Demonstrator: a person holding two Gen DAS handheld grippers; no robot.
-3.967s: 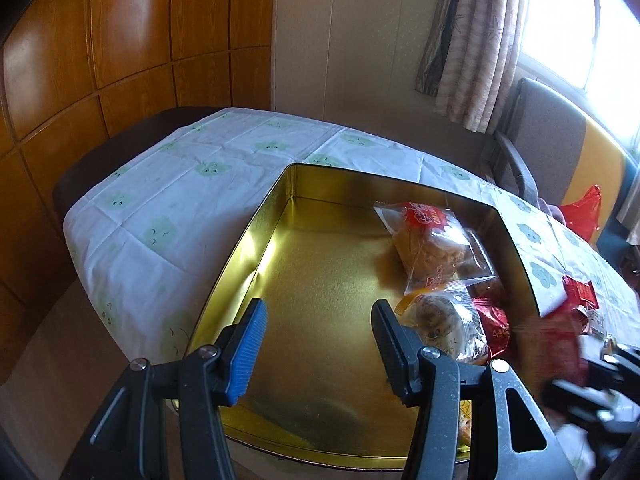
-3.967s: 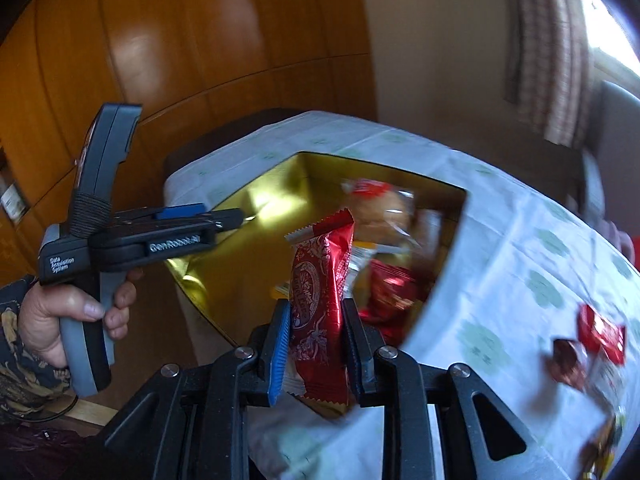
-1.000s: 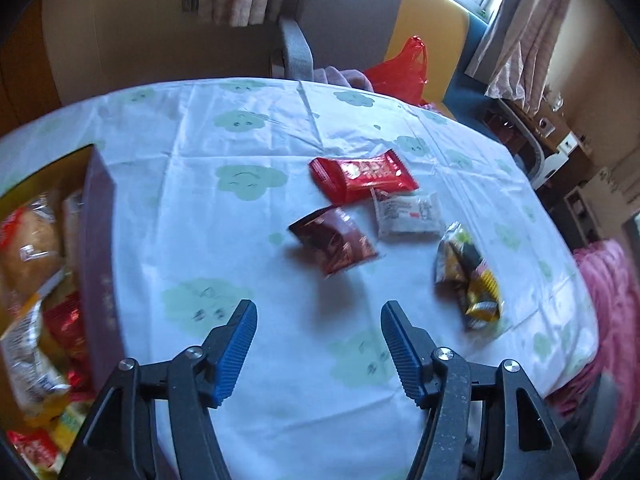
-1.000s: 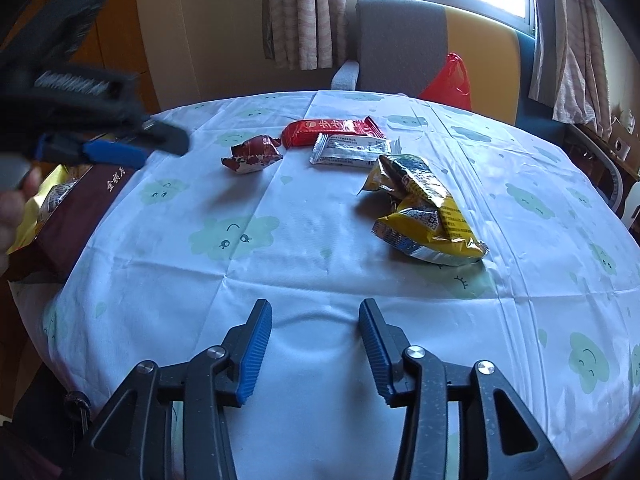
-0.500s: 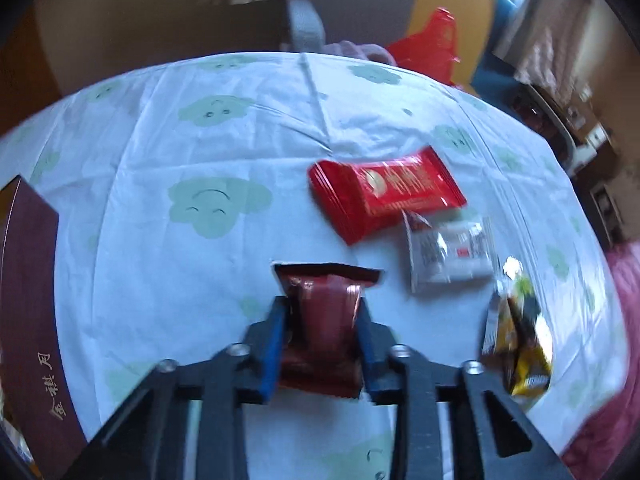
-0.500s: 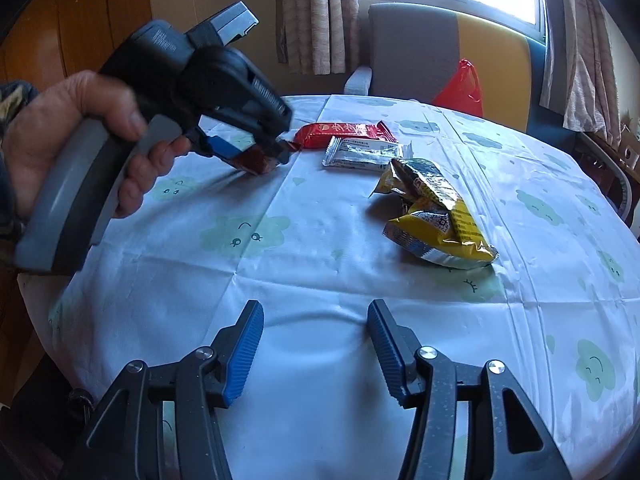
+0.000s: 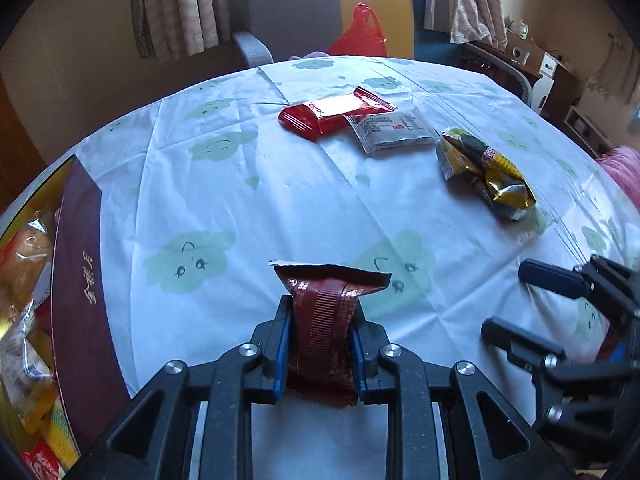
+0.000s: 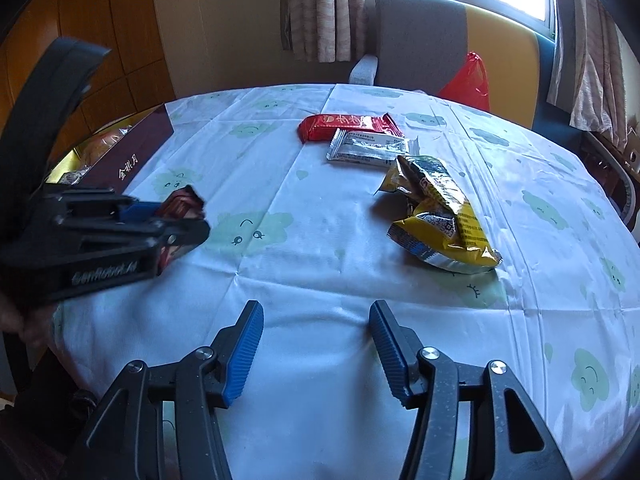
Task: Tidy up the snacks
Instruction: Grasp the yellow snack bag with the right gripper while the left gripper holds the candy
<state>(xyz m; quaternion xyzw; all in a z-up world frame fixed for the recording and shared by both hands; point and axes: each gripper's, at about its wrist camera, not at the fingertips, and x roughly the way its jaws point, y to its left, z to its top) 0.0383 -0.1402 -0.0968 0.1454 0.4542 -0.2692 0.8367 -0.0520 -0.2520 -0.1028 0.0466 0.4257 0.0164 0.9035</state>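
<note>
From the left wrist, the left tongs (image 7: 320, 344) pinch a brown packet (image 7: 322, 320), light, crinkly and slick-looking, by its middle above the bench (image 7: 280, 184); from the right wrist, the right tongs (image 8: 316, 344) hang half-wide and empty near the yellow bag (image 8: 440, 216).

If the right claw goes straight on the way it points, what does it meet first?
Probably bare tablecloth. The right claw stands open with nothing between its pads, tilted down at the table; the yellow bag lies to the right of that line, though depth is unclear.
</note>
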